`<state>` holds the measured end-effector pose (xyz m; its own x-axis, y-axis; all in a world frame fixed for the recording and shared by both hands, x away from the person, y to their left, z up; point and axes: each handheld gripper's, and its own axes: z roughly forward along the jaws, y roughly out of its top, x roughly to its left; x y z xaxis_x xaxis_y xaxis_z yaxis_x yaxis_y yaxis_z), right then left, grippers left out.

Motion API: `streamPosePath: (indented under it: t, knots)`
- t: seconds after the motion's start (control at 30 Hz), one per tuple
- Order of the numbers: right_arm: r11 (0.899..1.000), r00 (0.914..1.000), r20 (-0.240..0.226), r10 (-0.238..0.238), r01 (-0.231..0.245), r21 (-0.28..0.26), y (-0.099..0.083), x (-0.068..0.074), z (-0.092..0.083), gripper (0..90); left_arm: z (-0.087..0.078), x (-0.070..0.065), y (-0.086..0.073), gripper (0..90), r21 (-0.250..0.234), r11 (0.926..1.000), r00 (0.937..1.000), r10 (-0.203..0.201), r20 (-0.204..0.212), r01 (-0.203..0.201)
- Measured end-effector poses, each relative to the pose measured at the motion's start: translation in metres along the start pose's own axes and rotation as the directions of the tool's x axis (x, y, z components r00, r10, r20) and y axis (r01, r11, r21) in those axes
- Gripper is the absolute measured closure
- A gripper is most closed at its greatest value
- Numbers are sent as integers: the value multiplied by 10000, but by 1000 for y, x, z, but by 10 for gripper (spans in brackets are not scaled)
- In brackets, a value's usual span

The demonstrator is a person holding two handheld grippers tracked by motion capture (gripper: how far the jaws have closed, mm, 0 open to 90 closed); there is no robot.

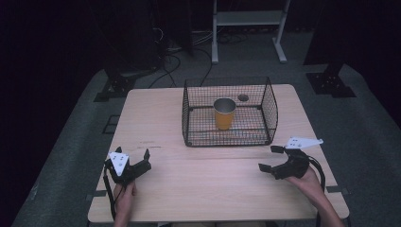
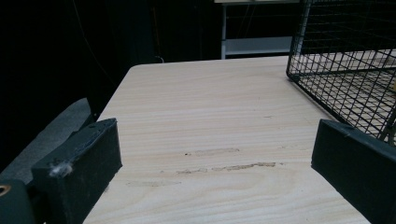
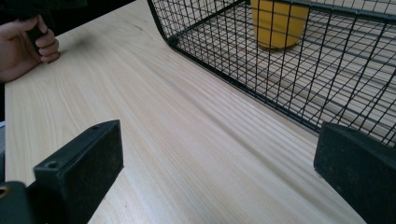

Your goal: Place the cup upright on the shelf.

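Both the left gripper (image 1: 133, 153) and the right gripper (image 1: 270, 158) rest wide open and empty on the near table (image 1: 156, 120), well short of the wire basket (image 1: 269, 111) whose near wall fronts the upright orange cup (image 1: 224, 113), seemingly empty.

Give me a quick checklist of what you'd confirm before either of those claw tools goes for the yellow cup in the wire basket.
1. Left gripper jaws apart with nothing between them: ok.
2. Right gripper jaws apart with nothing between them: ok.
3. Yellow cup upright inside the wire basket: ok.
4. Basket open at the top, so the cup can probably be reached from above: ok.
5. Table between grippers and basket free of obstacles: ok.
6. Whether the cup holds anything: cannot tell.
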<state>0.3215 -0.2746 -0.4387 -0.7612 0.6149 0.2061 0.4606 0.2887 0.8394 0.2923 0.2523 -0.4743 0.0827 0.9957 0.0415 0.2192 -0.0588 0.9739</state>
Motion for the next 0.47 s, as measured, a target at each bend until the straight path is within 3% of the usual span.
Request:
streamPosePath:
  t: [0.3,0.47]
  knots:
    - [9983,9996,-8,280,-280,-505,-15,7,-4,10,0,0,0,8,20,10000,10000,15,-29,-15]
    - [9894,9973,-119,721,-730,-1256,-32,17,-8,10,1,0,0,8,38,10000,10000,8,-69,-8]
